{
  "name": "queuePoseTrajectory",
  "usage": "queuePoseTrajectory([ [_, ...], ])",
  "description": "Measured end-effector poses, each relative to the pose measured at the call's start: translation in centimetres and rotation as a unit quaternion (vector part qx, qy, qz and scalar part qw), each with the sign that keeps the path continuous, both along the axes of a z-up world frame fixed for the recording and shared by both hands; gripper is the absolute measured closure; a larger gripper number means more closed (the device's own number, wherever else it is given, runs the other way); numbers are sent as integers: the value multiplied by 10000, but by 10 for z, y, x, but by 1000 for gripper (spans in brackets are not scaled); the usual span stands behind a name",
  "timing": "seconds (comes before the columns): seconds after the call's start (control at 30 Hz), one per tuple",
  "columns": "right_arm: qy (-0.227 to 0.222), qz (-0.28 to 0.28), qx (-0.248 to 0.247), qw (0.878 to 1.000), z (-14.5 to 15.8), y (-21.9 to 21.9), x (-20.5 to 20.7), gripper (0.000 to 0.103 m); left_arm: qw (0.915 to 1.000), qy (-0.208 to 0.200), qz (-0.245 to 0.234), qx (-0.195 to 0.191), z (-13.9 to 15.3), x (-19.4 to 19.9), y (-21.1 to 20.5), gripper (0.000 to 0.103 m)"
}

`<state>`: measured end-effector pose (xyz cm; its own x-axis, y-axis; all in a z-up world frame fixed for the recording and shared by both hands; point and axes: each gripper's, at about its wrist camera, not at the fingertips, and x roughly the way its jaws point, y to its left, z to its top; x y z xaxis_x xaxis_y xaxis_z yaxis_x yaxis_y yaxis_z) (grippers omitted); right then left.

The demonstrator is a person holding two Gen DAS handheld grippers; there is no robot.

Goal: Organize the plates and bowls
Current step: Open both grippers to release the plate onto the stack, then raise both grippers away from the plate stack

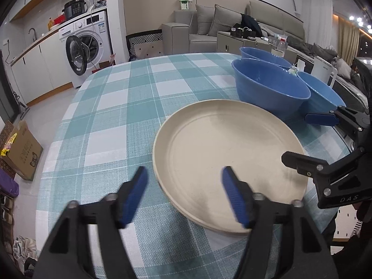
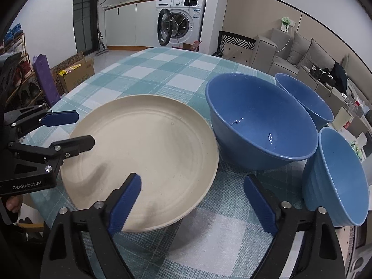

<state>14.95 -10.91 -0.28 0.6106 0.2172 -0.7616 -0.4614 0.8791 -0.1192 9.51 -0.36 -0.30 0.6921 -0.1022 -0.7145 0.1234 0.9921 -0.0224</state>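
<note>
Both your grippers, left [image 1: 184,195] and right [image 2: 191,203], have their fingers spread wide and hold nothing. The plate [image 2: 144,155] lies on the tabletop [image 1: 111,116], near its edge, just beside three bowls [image 2: 260,121]. Nudge the plate's near rim and it could slide off; swing wide and you may knock a bowl.

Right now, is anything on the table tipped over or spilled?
Nothing is spilled. One thing looks odd: the nearest small blue bowl sits tilted, mouth leaning sideways, beside the big blue bowl. The cream plate lies flat on the checked tablecloth.
</note>
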Motion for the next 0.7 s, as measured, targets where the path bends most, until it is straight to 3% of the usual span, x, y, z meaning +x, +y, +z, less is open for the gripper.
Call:
queuePoseTrajectory([
  [0.07,-52,11,48,10000,3,-1,-1,4,9998,-176,60,-8,5,-4,1,7],
  [0.23,-83,90,143,9998,7,-2,-2,1,9994,-312,87,-84,16,-7,4,1],
  [0.57,-116,171,420,9989,22,-14,-8,1,9968,-486,38,-639,36,-13,14,0],
  [0.7,-70,177,729,9972,31,-24,-9,1,9952,-694,62,-691,43,-15,17,0],
])
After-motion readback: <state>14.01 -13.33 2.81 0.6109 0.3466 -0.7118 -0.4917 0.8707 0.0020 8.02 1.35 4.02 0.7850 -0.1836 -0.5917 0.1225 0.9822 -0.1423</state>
